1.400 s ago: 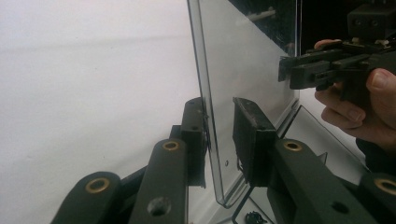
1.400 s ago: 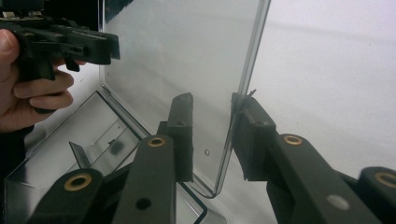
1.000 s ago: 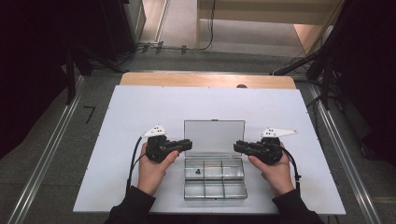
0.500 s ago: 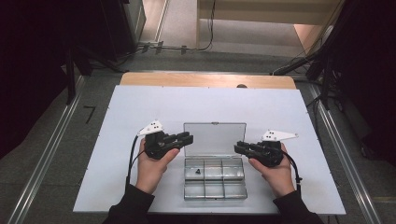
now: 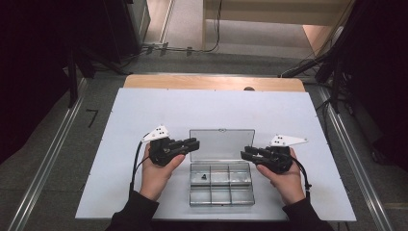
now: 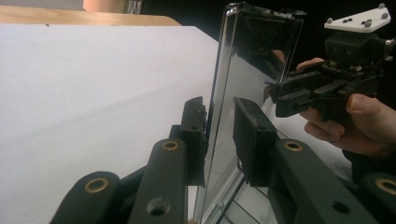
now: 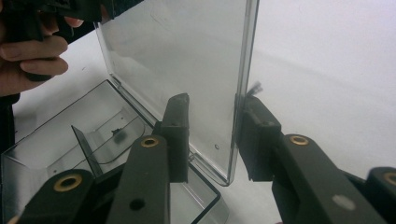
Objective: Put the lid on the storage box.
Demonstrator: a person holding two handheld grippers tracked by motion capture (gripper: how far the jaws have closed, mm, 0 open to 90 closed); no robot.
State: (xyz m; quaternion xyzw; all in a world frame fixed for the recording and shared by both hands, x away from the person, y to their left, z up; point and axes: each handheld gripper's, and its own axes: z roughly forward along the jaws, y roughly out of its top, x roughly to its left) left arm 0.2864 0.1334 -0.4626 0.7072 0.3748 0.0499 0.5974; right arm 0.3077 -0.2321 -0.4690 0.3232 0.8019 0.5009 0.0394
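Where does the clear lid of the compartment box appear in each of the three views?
High view: the clear lid stands open at centre, behind the compartments.
Left gripper view: right of centre, seen edge-on between the jaws.
Right gripper view: upper centre, its right edge between the jaws.
Shared landmark: the white table.

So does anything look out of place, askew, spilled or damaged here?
Nothing stands out. The clear compartment box sits square on the white table, its lid standing open with the left gripper and right gripper at its side edges. One small dark part lies in a compartment; nothing looks spilled or cracked.
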